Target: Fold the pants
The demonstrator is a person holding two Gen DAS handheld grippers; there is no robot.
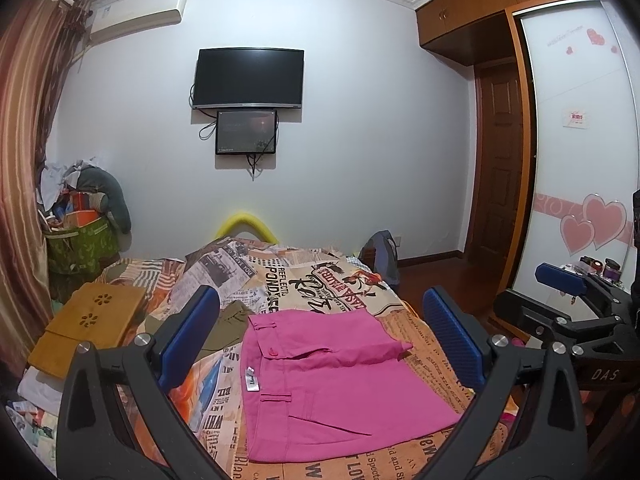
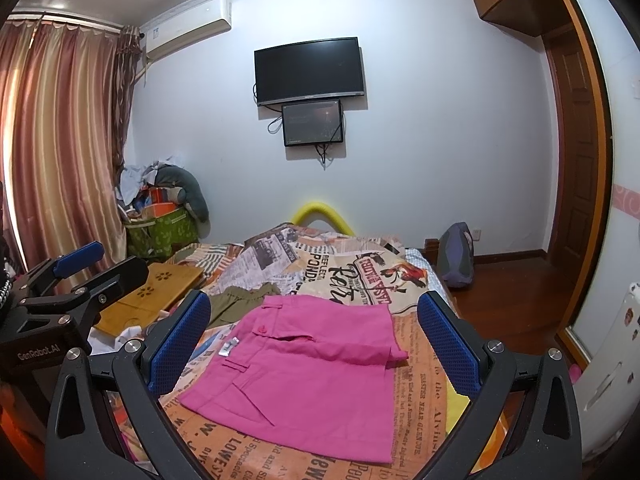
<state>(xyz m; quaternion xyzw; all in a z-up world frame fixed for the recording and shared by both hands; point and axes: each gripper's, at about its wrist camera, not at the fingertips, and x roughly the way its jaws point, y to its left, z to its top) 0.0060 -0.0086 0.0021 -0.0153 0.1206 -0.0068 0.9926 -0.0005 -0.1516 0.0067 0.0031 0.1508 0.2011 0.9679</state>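
Observation:
Bright pink pants (image 1: 332, 384) lie folded into a compact rectangle on the newspaper-print bedspread (image 1: 420, 364), waistband and white label to the left. They also show in the right wrist view (image 2: 308, 376). My left gripper (image 1: 320, 336) is open and empty, hovering above the pants with its blue pads on either side. My right gripper (image 2: 316, 340) is open and empty, likewise above the pants. The right gripper shows at the right edge of the left wrist view (image 1: 568, 292), and the left gripper at the left edge of the right wrist view (image 2: 80, 268).
An olive green garment (image 2: 240, 300) lies on the bed beyond the pants. A wooden lap tray (image 1: 88, 324) sits at the bed's left side. A green bag of clutter (image 1: 80, 240) stands in the far left corner. A backpack (image 2: 458, 256) rests by the bed's far right; wardrobe and door are to the right.

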